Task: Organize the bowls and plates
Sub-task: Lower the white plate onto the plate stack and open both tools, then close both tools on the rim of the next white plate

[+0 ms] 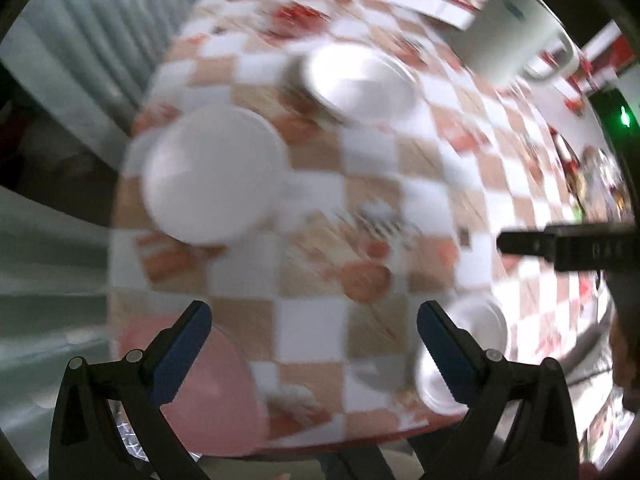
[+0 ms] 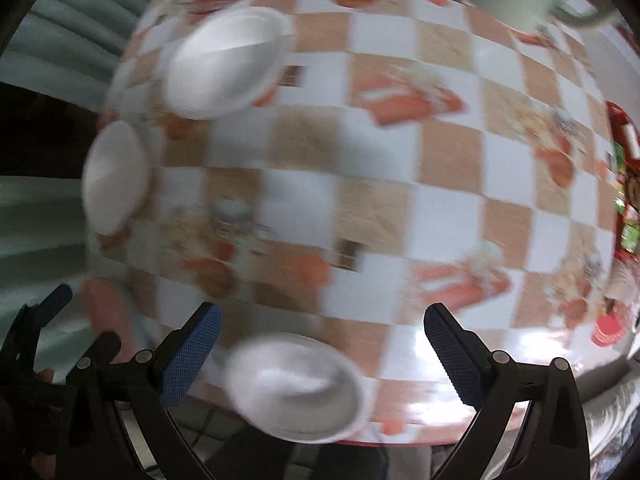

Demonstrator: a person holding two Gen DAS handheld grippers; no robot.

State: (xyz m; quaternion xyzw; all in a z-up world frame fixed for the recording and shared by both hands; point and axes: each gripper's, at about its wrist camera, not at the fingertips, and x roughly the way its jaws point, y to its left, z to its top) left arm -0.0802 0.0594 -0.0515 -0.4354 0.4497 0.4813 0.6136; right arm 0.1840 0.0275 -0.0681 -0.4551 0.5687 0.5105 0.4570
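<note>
Sitting at the bottom centre of the right wrist view, a small white glazed bowl [image 2: 298,390] is framed by the wide-open, empty right gripper [image 2: 322,354]. It is judged rigid, slippery and breakable, best pinched at the rim. The left gripper [image 1: 314,344] is likewise spread and empty over the checked tablecloth [image 1: 312,336].

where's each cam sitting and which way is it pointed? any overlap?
Left wrist: on the left gripper, facing across the checkered table from its near edge; its open fingers and the right gripper's fingertip show.
Right wrist: on the right gripper, same heading, farther right; open fingers over a white bowl, left gripper at lower left.
Shared: table, white bowls, pink plate, white mug.
</note>
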